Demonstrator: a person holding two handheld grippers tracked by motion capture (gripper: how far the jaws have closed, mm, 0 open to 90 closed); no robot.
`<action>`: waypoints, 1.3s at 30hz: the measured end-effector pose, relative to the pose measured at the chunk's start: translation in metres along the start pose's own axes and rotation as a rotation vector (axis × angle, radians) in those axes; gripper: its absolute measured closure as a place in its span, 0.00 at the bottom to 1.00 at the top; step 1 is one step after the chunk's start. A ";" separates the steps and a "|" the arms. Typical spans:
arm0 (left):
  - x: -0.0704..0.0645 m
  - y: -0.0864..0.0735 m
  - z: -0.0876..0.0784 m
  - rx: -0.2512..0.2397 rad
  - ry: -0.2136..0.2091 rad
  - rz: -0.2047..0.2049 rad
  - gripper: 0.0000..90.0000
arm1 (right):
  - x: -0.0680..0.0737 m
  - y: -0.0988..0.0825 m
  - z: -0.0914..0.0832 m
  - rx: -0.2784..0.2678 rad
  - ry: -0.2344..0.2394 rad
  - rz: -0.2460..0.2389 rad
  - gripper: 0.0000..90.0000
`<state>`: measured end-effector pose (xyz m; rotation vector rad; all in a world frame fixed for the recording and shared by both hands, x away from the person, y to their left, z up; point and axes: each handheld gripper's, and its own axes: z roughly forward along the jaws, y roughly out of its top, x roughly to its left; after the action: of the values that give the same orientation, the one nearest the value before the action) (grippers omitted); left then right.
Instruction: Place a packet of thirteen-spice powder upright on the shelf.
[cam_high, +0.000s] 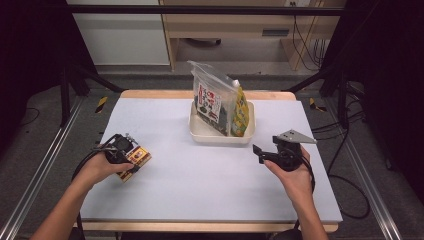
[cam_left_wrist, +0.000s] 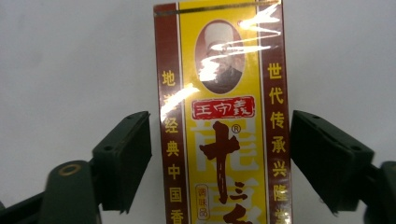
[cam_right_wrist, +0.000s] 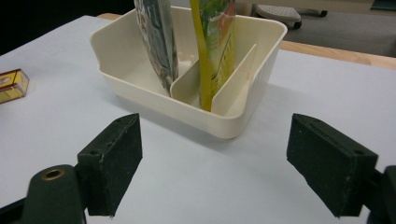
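On the left side of the pale grey table top (cam_high: 200, 180), the person's left gripper (cam_high: 131, 159) is lowered over a small yellow and dark red cardboard box printed with Chinese characters and a portrait (cam_left_wrist: 224, 121). The box lies flat on the table near the left edge, well apart from the cream plastic divided tray (cam_high: 220, 134) that stands in the middle toward the far side. From the left gripper view the two black jaws stand either side of the box, one by each long edge; a thin gap shows between each pad and the cardboard, so the box sits between them without being clamped. The right gripper (cam_high: 259, 152), held in the person's right hand (cam_high: 292, 172), hangs above the right part of the table, aimed toward the tray. Its jaws stand wide apart with nothing between them, just bare table below. In the tray, a clear plastic bag with a red and white label (cam_high: 212, 97) stands upright in the left compartment, and a yellow and green pouch (cam_high: 241, 112) stands in a slot just to its right.
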<state>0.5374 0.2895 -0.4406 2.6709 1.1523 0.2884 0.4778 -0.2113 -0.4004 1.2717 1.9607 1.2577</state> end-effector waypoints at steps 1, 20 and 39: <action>0.000 0.000 0.001 0.006 -0.008 0.000 0.29 | 0.000 0.000 0.001 0.004 0.000 -0.003 0.21; 0.001 0.004 0.007 0.031 -0.008 -0.002 0.33 | 0.002 -0.003 0.004 0.029 0.014 -0.002 0.20; -0.027 0.024 -0.017 -0.108 -0.039 0.151 0.36 | 0.013 0.001 0.003 0.039 0.051 -0.017 0.19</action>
<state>0.5314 0.2559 -0.4205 2.6594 0.8983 0.3128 0.4747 -0.1989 -0.4003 1.2500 2.0366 1.2614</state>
